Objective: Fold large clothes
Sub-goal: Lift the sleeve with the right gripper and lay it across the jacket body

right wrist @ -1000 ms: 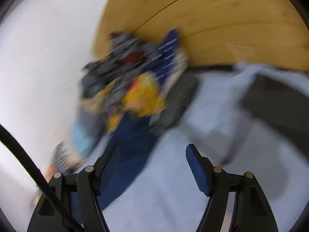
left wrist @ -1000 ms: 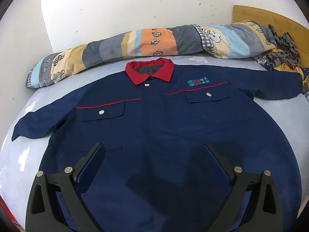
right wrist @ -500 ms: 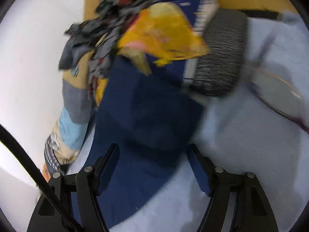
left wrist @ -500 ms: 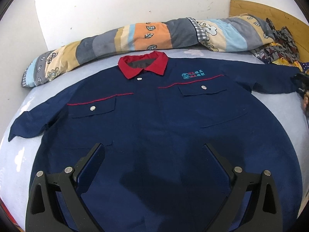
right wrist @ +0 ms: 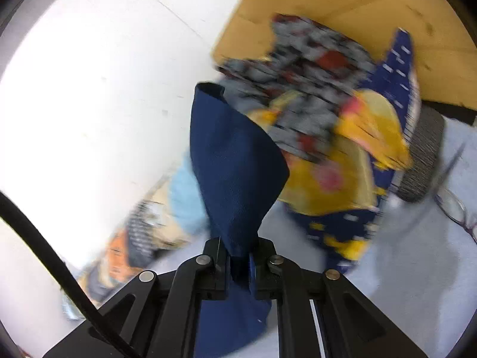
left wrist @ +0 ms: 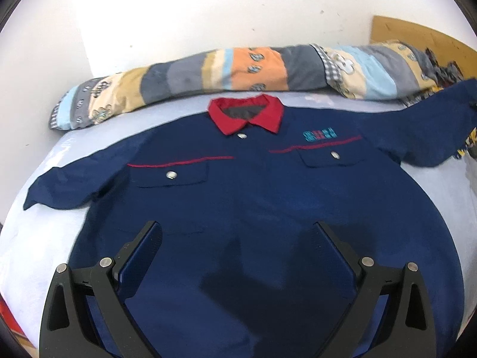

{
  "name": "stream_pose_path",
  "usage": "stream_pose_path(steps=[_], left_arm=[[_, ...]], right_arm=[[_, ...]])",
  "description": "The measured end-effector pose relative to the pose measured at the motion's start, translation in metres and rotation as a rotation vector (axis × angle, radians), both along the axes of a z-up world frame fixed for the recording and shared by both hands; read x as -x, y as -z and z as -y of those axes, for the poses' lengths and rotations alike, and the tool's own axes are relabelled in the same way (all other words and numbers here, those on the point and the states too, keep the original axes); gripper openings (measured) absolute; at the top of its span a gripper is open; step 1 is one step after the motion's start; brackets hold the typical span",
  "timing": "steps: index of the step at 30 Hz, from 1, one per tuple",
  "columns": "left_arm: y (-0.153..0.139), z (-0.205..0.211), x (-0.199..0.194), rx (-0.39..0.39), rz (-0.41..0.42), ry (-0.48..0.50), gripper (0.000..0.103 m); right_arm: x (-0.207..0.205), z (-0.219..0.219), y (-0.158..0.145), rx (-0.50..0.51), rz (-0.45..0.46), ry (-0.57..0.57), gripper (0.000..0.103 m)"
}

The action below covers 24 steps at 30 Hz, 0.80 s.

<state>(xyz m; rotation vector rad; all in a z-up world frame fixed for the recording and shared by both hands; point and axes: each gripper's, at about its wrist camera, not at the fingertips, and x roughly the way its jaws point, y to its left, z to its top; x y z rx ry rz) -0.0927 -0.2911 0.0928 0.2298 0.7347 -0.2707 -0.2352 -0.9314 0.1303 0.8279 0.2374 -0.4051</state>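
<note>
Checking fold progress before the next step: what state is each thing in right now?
Jacket: spread flat, front up, unfolded.
Its sleeve: lifted off the bed, pinched.
Right gripper: shut on the sleeve.
Left gripper: open, above the jacket, holding nothing.
Quilt: rolled along the wall.

Both the left gripper (left wrist: 237, 247) and the right gripper (right wrist: 238, 256) are matte black angular linkages studded with silver round screws, their fingers (left wrist: 140, 250) faced with dark blue ribbed pads, and a black cable (right wrist: 50, 256) runs beside the right gripper.
</note>
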Motion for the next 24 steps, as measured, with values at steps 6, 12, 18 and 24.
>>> stream_pose_path(steps=[6,12,18,24], left_arm=[[-0.016,-0.031,-0.005,0.039,0.023,-0.06,0.1],[-0.033,-0.071,-0.006,0.071,0.062,-0.132,0.1],[-0.043,-0.115,-0.008,0.099,0.066,-0.204,0.1],[-0.047,-0.152,-0.01,0.135,0.056,-0.269,0.1]], right_arm=[[-0.043,-0.05,-0.097,-0.026,0.098,-0.113,0.01],[-0.094,-0.152,-0.173,0.0,0.155,-0.286,0.01],[-0.153,-0.287,-0.212,0.049,0.162,-0.457,0.01],[-0.225,-0.438,-0.161,0.077,0.053,-0.664,0.01]])
